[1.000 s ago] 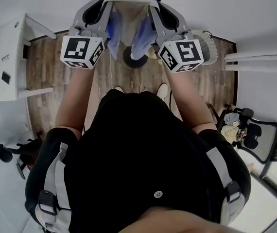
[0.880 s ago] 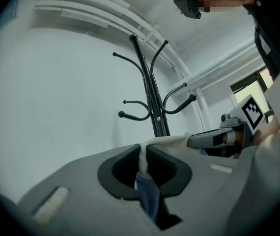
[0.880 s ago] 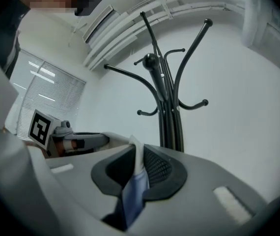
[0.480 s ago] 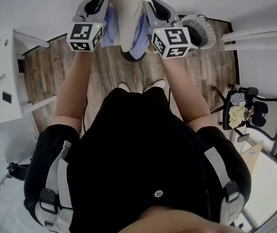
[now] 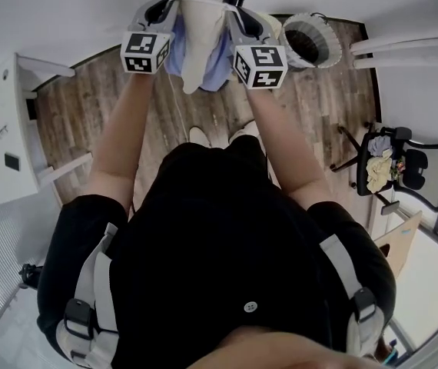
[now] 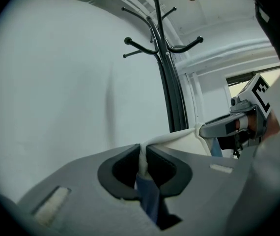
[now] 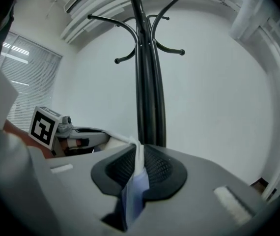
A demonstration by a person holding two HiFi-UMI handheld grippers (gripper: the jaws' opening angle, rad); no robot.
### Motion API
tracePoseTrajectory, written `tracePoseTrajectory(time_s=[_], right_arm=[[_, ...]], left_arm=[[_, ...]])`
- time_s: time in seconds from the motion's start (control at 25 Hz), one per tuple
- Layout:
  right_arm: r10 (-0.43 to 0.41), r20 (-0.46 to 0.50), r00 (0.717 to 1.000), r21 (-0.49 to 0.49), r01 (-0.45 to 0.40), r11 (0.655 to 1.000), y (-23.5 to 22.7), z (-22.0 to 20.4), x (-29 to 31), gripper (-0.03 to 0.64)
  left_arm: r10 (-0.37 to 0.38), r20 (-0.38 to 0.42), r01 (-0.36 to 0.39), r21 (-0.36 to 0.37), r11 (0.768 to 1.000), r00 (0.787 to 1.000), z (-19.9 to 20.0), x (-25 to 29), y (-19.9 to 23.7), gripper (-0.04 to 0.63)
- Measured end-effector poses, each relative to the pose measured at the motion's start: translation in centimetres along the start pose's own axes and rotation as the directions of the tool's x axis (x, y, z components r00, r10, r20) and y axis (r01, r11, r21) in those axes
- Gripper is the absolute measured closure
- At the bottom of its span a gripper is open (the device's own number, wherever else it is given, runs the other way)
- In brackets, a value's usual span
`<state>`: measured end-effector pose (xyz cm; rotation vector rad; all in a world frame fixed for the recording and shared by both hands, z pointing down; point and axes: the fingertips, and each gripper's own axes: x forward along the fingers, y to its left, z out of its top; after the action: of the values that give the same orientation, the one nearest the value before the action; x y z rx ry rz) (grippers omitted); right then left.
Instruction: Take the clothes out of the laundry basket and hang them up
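Cloth (image 5: 200, 48) is held up in the air by both grippers, in front of the person and close to a black coat stand (image 7: 147, 82). Its top edge is pulled out in a line from the left gripper (image 6: 142, 157) to the right gripper (image 7: 137, 157). So the long way of that edge runs from side to side in the head view. From that edge the rest of the cloth hangs down toward the wooden floor (image 5: 111, 106).

The cloth is cream white in the middle. Light blue parts are seen at both sides, under each gripper. It is soft and folded in on itself, and it is bunched up thin where it is pinched. What kind of clothing it is cannot be told.

The jaws of the left gripper are squeezed together on a thin fold of the cloth. A white strip is seen between the dark pads, and a blue bit hangs out below them. The jaws of the right gripper are squeezed on the other end in the same way, with white at the top and blue below.

Both grippers are pointed at the coat stand, and its hooks are seen above the cloth in both gripper views.

A round white laundry basket (image 5: 311, 41) is seen on the floor, off to the right of the right gripper. A black chair (image 5: 423, 187) with a heap of things on it is seen farther right. A white desk (image 5: 4, 129) is seen at the left.
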<state>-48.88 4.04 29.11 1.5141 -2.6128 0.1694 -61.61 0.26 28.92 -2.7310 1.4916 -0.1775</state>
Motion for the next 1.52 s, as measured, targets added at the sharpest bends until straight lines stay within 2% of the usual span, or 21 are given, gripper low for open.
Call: tracePoseTrajectory(time_s=[0.4, 0.64, 0.84, 1.2, 1.52], right_arm=[[-0.070, -0.082, 0.994, 0.077, 0.077, 0.994, -0.3, -5.5, 0.7, 0.574], [-0.078, -0.110, 0.991, 0.078, 0.087, 0.993, -0.2, -7.5, 0.8, 0.574], [-0.079, -0.106, 0.991, 0.074, 0.087, 0.994, 0.0, -8.4, 0.8, 0.574], [-0.051, -0.064, 0.997, 0.018, 0.053, 0.998, 0.6, -9.6, 0.8, 0.583], [-0.026, -0.059, 0.998, 0.012, 0.026, 1.000, 1.0, -10.6, 0.9, 0.583]], left_arm=[[-0.057, -0.085, 0.052, -0.051, 0.997, 0.995, -6.4, 1.0, -0.4, 0.571], [-0.083, -0.147, 0.072, -0.080, 0.994, 0.986, -10.0, 1.0, -1.4, 0.569], [-0.122, -0.139, 0.107, -0.112, 0.988, 0.983, -11.2, 1.0, -2.2, 0.569], [-0.165, -0.122, 0.150, -0.119, 0.981, 0.979, -12.5, 0.7, -3.1, 0.569], [-0.190, -0.158, 0.176, -0.097, 0.980, 0.969, -13.9, 0.5, -4.2, 0.568]])
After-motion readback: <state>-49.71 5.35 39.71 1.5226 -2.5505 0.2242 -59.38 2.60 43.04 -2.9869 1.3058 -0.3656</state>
